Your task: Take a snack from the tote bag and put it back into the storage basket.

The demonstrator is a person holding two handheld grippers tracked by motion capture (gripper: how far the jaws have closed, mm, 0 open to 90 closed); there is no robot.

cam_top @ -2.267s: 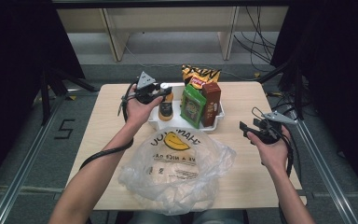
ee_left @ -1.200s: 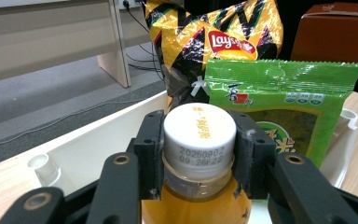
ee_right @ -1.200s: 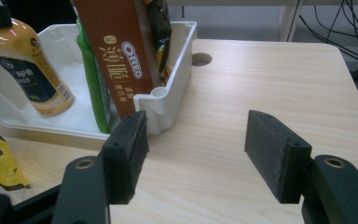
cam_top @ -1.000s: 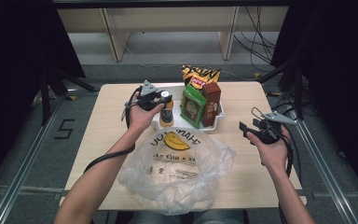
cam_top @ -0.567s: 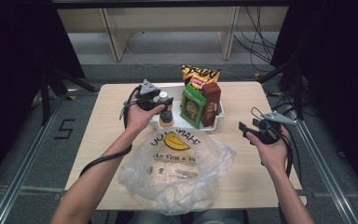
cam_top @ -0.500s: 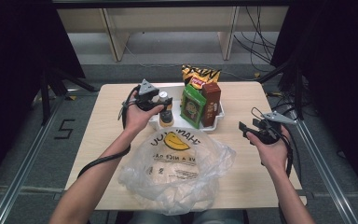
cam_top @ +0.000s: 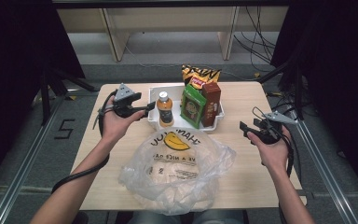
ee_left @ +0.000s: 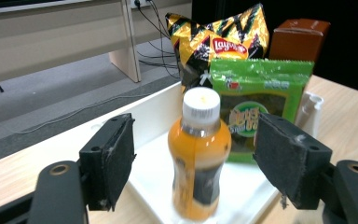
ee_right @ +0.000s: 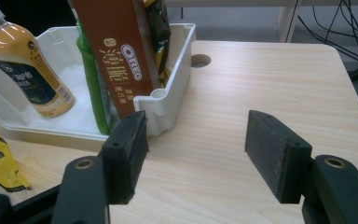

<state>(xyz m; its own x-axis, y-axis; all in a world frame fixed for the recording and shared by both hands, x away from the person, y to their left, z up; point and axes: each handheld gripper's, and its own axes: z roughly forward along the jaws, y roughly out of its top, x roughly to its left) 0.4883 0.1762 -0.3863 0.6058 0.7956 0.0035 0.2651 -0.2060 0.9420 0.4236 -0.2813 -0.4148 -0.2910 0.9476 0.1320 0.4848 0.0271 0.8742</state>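
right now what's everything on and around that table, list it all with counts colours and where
table: 1, light wood, centre of the high view
tray: 1, white, back middle of the table
bottle: 1, orange drink with white cap, upright at the tray's left side
green packet: 1, green, upright in the tray, right of the bottle
brown box: 1, brown, upright in the tray beside the green packet
chip bag: 1, yellow and black, at the tray's back
plastic bag: 1, clear with yellow print, front middle of the table
left gripper: 1, black, jaws just opened, apart either side of the bottle
right gripper: 1, black, open, over the table's right edge
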